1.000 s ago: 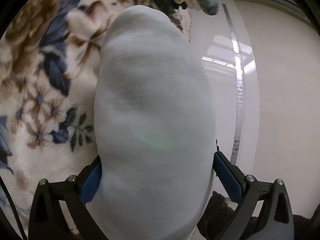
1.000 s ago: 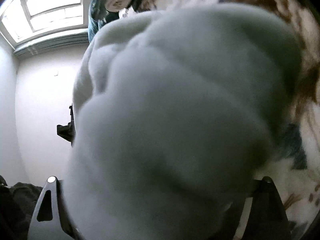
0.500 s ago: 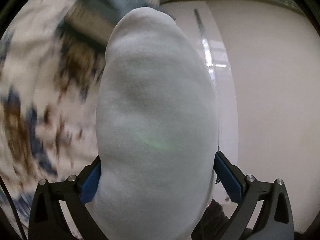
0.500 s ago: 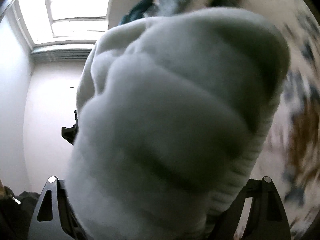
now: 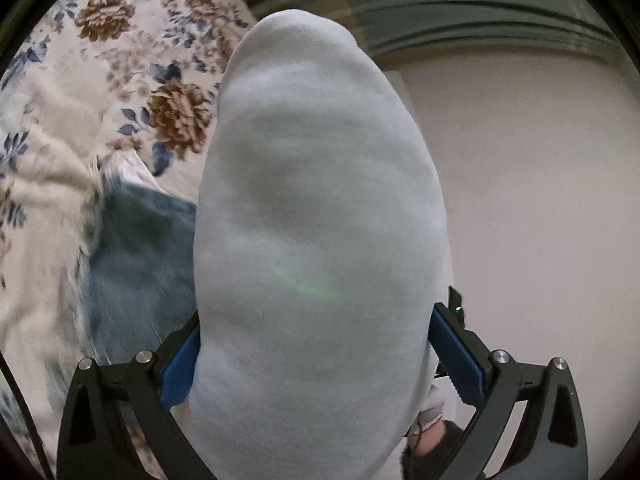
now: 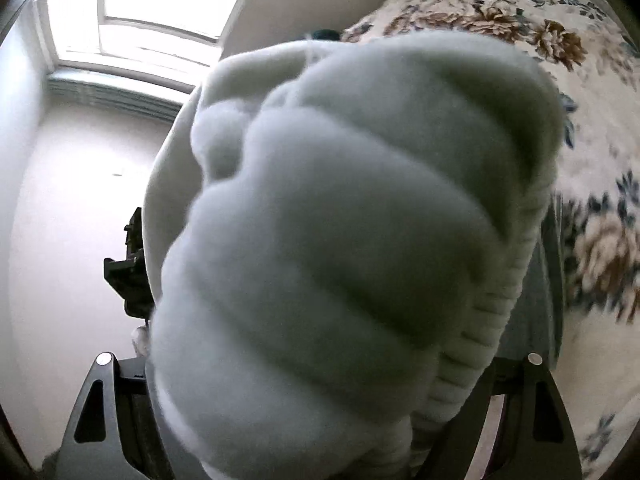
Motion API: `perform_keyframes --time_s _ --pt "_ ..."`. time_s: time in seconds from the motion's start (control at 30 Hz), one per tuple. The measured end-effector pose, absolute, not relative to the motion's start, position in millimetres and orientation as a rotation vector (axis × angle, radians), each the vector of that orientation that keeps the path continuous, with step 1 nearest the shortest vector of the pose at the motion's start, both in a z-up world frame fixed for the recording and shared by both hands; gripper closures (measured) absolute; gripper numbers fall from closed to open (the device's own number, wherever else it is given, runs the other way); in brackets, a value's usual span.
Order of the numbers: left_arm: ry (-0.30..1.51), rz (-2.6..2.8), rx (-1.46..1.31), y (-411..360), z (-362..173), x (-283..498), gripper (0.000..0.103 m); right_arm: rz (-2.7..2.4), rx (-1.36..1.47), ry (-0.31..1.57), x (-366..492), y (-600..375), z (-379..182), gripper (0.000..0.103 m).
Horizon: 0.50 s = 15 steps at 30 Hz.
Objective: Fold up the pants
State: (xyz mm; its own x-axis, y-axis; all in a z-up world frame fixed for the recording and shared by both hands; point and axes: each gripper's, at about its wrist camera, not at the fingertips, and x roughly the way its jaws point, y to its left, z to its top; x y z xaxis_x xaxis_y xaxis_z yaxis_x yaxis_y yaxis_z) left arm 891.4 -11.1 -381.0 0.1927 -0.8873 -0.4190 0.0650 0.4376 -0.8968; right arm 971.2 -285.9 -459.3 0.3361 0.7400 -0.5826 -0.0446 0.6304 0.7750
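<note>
Between the blue pads (image 5: 178, 364) of the left gripper (image 5: 316, 354) sits a thick bunch of pale grey-white pants (image 5: 320, 240); jaws fairly wide apart but clamped on the cloth from both sides, pads touching it l & r; fabric bulges up & far from the tongs, filling the mid of the left wrist view w/ a smooth rounded fold. Right gripper (image 6: 320, 364) likewise grips the pants (image 6: 340, 220); here the cloth is bunched in soft horizontal rolls, a ribbed band along its right edge; black finger frames show at both lower corners, pads themselves hidden by fabric, so exact gap unclear, but cloth is held between them. Far left in the right wrist view, a bit of the other gripper's black body pokes out beside the pants. Outward: floral blanket (image 5: 120, 80), cream w/ brown & blue flowers, lies left of the pants in the left view & right in the right view; a teal-blue cloth (image 5: 140, 260) rests on it, blurred. Pale wall (image 5: 540, 200) to the right; bright window (image 6: 140, 12) upper left in right view. No containers visible.
</note>
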Motion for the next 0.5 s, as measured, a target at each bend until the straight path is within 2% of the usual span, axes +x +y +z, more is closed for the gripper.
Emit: perform_keyframes --time_s 0.17,0.23,0.4,0.5 --pt "1.304 -0.521 -0.704 0 -455 928 0.001 0.387 0.761 1.230 1031 -301 -517 0.018" --pt "1.323 -0.469 -0.664 5 -469 927 0.001 0.370 0.784 1.228 1049 -307 -530 0.018" --pt "1.317 -0.494 -0.633 2 -464 924 0.001 0.349 0.580 1.260 1025 -313 -500 0.019" --pt "1.327 -0.511 -0.636 -4 -462 921 0.001 0.322 0.476 1.291 1008 -322 -504 0.018"
